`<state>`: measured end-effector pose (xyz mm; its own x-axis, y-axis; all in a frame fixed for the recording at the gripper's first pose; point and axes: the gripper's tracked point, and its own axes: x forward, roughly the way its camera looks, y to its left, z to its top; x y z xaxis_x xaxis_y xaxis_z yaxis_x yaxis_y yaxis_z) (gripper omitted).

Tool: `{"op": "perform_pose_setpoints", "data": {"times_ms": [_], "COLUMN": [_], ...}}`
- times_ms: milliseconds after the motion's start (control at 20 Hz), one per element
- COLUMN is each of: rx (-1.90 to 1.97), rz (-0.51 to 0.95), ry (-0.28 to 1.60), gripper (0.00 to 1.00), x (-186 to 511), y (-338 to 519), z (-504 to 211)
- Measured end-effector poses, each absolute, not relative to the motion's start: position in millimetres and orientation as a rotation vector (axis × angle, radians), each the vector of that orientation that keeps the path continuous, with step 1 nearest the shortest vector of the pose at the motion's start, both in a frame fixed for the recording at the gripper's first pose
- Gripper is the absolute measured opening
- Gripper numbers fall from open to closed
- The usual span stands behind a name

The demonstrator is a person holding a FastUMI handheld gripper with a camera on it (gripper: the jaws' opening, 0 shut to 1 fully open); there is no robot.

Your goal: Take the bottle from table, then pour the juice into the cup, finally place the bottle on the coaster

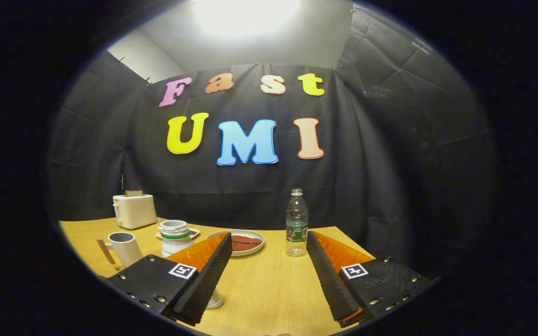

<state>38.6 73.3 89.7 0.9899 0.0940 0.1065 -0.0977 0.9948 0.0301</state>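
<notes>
Flanking bottle (pixel 296 224): plate (pixel 246 242), open claw (pixel 268 242)

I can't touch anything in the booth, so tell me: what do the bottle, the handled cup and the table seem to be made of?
The bottle, standing beyond the open gripper, looks like thin clear plastic: you see through it, and it has a pale screw cap. The cup seems a matte white ceramic or enamel with a wooden-looking handle. The table looks like light wood or a wood-grain laminate, faintly streaked.

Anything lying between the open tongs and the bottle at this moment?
No. In the gripper view, only bare table lies between the open tongs and the upright bottle, which stands just ahead, nearer the right finger.
</notes>
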Motion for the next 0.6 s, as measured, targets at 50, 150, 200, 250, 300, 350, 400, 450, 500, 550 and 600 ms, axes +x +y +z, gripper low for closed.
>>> {"op": "perform_pose_setpoints", "data": {"times_ms": [50, 150, 200, 250, 300, 350, 400, 450, 500, 550, 600], "rx": [0.035, 0.037, 0.04, 0.045, 0.047, 0.044, 0.04, 0.038, 0.036, 0.036, 0.04], "rz": [0.116, 0.143, 0.156, 0.169, 0.175, 0.179, 0.185, 0.195, 0.208, 0.219, 0.231], "ry": [-0.102, -0.081, -0.074, -0.067, -0.058, -0.052, -0.043, -0.033, -0.021, -0.004, 0.011], "gripper": [0.97, 0.97, 0.97, 0.97, 0.97, 0.97, 0.97, 0.97, 0.97, 0.97, 0.97], "x": [33, 24, 20, 16, 13, 12, 11, 11, 12, 12, 14], "y": [82, 94, 101, 107, 111, 115, 120, 126, 132, 138, 144], "z": [93, 94, 95, 95, 91, 89, 85, 81, 74, 68, 59]}}
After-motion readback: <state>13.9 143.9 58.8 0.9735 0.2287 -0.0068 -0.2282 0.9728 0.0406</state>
